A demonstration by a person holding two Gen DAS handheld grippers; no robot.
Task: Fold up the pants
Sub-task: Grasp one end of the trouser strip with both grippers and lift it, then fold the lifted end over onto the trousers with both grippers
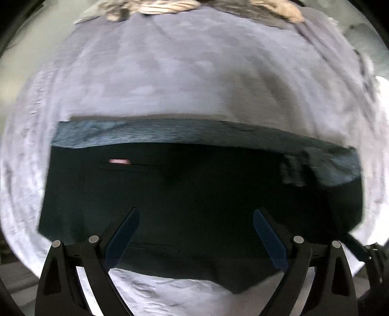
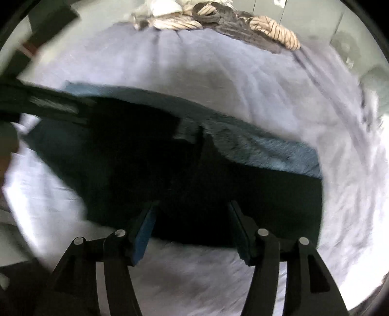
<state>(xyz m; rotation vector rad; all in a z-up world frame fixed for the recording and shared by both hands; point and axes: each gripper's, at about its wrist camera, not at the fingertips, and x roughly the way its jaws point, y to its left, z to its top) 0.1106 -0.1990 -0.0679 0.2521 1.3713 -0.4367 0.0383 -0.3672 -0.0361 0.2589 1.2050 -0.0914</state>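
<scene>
1. Left wrist view: the left gripper (image 1: 196, 214) points down over the dark pants (image 1: 194, 194); its jaws stand wide apart with nothing between them, and the blue pads (image 1: 124, 238) touch no cloth.
2. The pants lie folded into a broad dark block on the pale lilac bed sheet (image 1: 170, 77); a lighter blue-grey band (image 1: 170, 132) runs along the far edge of the block, and a small pink label (image 1: 119, 161) shows on the dark top layer.
3. At the far edge of the bed lies a heap of striped cream and grey clothes (image 1: 158, 6); the whole view is blurred.
4. Right wrist view: the right gripper (image 2: 193, 206) also points down over the pants (image 2: 243, 194); its jaws are partly open, holding nothing, with the pads (image 2: 145, 233) clear of the cloth.
5. Here the pants lie on the bed sheet (image 2: 218, 73) with the blue-grey band (image 2: 267, 153) along the far side; a dark blurred shape reaches in from the left edge, and I cannot tell what it is.
6. The striped clothes (image 2: 274, 31) lie bunched at the far end of the bed.
</scene>
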